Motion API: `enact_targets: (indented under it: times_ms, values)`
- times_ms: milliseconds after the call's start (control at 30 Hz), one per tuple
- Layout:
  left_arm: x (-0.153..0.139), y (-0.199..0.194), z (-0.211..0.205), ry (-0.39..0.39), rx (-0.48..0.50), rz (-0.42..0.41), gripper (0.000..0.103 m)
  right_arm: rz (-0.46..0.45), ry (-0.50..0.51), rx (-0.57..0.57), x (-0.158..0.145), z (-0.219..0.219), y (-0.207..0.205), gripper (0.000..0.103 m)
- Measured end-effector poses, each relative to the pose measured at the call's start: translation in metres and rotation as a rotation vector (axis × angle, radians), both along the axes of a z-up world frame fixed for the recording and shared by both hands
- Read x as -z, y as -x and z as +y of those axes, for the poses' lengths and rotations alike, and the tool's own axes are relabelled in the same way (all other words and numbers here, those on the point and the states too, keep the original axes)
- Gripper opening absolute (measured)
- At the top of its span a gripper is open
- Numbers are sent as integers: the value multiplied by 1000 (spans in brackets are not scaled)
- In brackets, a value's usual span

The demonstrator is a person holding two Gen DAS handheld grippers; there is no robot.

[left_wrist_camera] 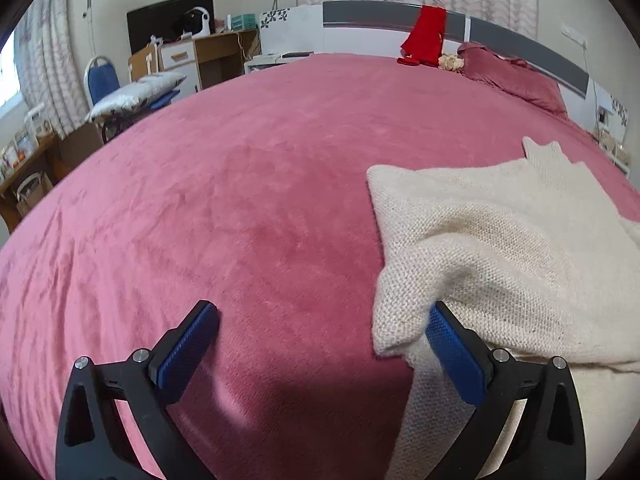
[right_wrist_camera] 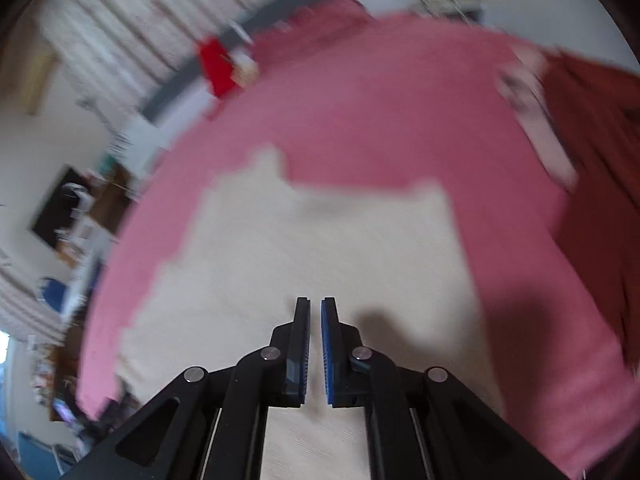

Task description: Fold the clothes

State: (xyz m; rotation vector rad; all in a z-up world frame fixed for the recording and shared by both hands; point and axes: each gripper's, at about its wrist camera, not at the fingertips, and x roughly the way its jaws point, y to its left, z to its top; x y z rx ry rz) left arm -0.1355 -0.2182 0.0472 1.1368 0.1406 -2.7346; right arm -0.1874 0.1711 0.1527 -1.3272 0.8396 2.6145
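Left wrist view is showing the left gripper (left_wrist_camera: 322,322) gaping wide, released, its right pad touching a folded edge of the cream sweater (left_wrist_camera: 500,240) lying on the pink bedspread (left_wrist_camera: 240,200). The right gripper (right_wrist_camera: 315,308) is hovering over the sweater, clenched on nothing. The loose, nubbly knit is probably risking a snag on that pad, dragging the fold open. The bedspread is looking plush.

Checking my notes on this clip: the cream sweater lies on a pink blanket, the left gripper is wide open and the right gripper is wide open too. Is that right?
Not quite. The right gripper is shut with nothing between its pads, as the right wrist view shows. The rest holds: the cream sweater lies on the pink blanket, and the left gripper is wide open.
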Motion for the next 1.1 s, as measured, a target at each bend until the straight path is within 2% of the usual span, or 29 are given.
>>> enact_targets:
  times_ms: [67,133,233,300,367,433,500,567,667,800,900,933,1000,1100]
  values:
    - [1,-8,-9,-38,-8,-2,103,-29,10,-16,11,-6,-6,10]
    - [3,-19,-20,-105,-28,-1,103,-3,15,-78,11,-25,-8,21]
    - [-5,-33,-27,-155,-61,23,103,56,5,-273,-4,-84,9,24]
    - [-7,-30,-29,-148,-65,14,103,81,-3,-409,-11,-128,27,24]
    - [-2,-17,-24,-136,-29,-32,103,78,-36,-517,-15,-170,46,24]
    - [-1,-7,-17,-91,4,-54,103,71,-88,-599,-18,-207,63,24]
    - [-2,0,-13,-53,20,-62,103,56,-177,-614,-13,-227,74,24]
    - [-4,4,-15,-60,2,-55,103,45,-219,-640,-5,-240,83,24]
    - [-4,4,-25,-91,-50,-22,103,-21,-316,-617,15,-245,82,24]
    - [4,-24,-42,-169,-146,11,103,-30,-323,-610,27,-230,76,23]
    - [10,-39,-47,-201,-179,28,103,-4,-355,-631,10,-240,81,25]
    - [11,-40,-49,-212,-178,31,103,39,-350,-665,-1,-250,85,26]
    - [9,-40,-48,-215,-176,36,103,92,-268,-783,-19,-278,104,26]
    - [-9,-45,-50,-254,-127,169,103,75,-196,-927,-31,-329,137,26]
